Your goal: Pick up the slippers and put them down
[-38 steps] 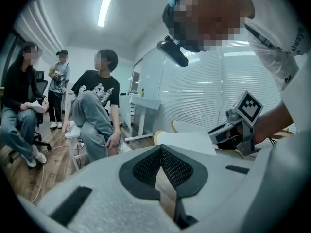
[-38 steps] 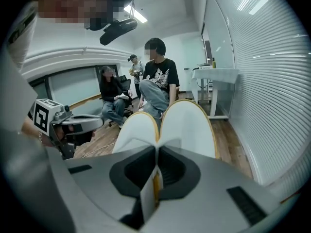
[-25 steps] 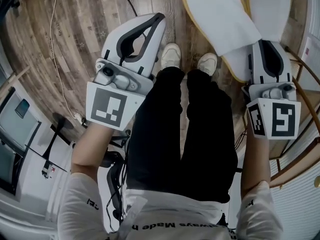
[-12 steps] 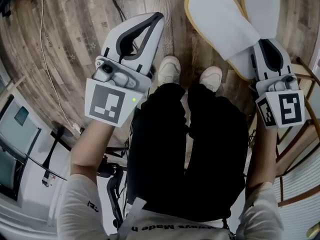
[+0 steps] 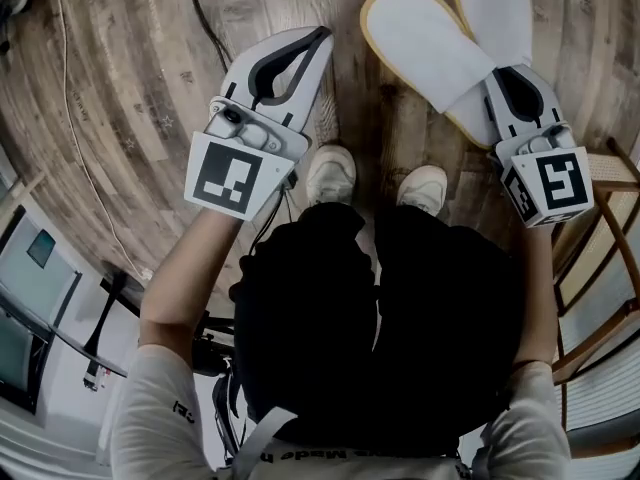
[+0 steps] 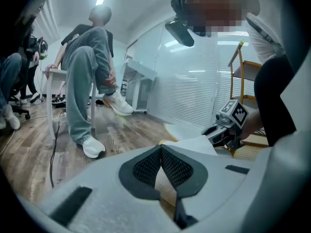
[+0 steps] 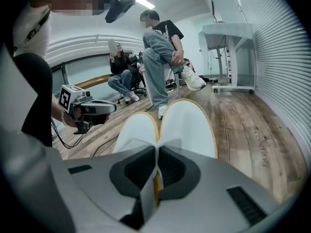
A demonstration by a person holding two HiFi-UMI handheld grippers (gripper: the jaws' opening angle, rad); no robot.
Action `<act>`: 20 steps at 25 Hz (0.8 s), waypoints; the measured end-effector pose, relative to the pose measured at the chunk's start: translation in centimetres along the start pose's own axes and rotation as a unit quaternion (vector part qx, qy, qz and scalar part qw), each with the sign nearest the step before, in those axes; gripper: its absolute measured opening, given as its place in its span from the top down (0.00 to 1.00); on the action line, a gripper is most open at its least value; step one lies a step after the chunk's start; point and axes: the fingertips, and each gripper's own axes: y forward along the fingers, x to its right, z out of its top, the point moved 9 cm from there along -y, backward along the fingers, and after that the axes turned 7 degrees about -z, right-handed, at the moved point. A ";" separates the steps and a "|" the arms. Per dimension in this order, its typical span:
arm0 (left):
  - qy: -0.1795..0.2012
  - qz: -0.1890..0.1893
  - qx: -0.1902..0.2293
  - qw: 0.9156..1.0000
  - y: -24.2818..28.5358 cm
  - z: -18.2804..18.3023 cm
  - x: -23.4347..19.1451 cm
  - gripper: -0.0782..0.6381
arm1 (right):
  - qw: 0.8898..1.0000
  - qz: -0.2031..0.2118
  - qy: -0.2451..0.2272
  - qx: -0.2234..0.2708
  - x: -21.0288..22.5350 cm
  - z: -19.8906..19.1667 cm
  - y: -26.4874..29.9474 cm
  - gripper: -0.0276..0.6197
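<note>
— White fabric slippers with yellow-edged soles [image 5: 430,48], where?
— Heels pinched in the right hand-held gripper [image 5: 497,70], over the wooden floor [image 5: 130,78], beyond white shoes [image 5: 330,173]. Left hand-held gripper [image 5: 322,34] pressed together, black cable [image 5: 200,13] beside it.

Matt cloth slippers [image 5: 430,48], grained wood-plank floor [image 5: 130,98], smooth plastic left hand-held gripper [image 5: 318,38]

Bare wooden floor [image 5: 130,68] lies open ahead and to the left of the left gripper [image 5: 320,34]. Two cables cross it: a white cable [image 5: 66,98] well to the left and a black cable [image 5: 203,18] just beside the gripper. The person's shoes [image 5: 330,175] occupy the gap between the grippers. The slippers [image 5: 425,43] cover the floor ahead of the right gripper [image 5: 493,76]. A wooden rack [image 5: 610,168] closes the right side. A seated person [image 6: 90,76] blocks the far floor.
</note>
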 end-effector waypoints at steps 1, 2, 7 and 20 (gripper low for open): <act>-0.004 -0.002 0.000 1.000 0.5 -0.9 -0.3 0.88 | 1.000 0.000 0.000 -0.003 0.1 -0.9 0.8 0.92; -0.008 -0.004 0.001 1.000 1.1 -1.9 -0.6 0.88 | 1.000 0.000 -0.001 -0.006 0.2 -1.7 1.5 0.92; -0.018 -0.007 -0.004 1.000 3.1 -6.2 -1.3 0.88 | 1.000 0.012 -0.011 -0.023 -0.2 -5.3 4.6 0.92; -0.018 -0.011 -0.038 0.999 5.2 -13.2 -0.8 0.88 | 0.998 0.020 -0.016 -0.051 -1.1 -10.2 8.2 0.92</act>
